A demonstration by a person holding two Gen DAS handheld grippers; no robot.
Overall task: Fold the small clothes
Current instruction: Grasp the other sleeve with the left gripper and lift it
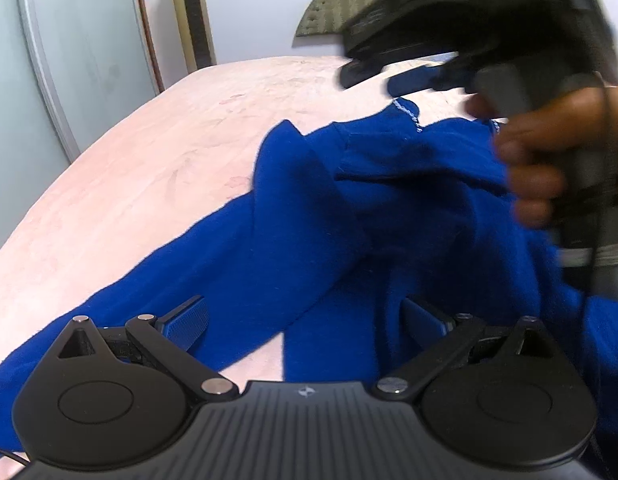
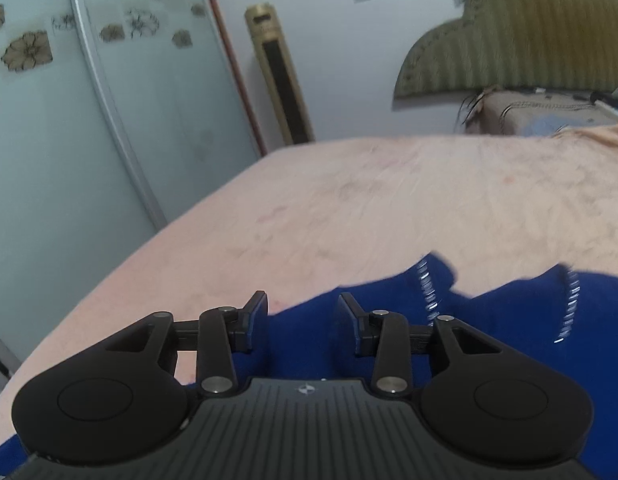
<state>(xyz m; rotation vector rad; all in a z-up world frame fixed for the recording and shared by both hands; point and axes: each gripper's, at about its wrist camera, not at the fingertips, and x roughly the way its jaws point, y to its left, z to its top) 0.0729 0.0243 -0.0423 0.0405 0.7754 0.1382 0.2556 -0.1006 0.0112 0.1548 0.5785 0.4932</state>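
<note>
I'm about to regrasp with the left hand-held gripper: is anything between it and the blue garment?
Nothing visible. The left hand-held gripper is open directly over the blue knit garment on the pink bedsheet, only cloth between its pads.

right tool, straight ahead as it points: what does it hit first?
Probably the blue garment just beyond the open right tool, then the pink bedsheet. Depth is unclear through the fisheye.

- A bed is covered by a pale pink sheet.
- A blue garment is spread, rumpled, across the near part of the sheet.
</note>
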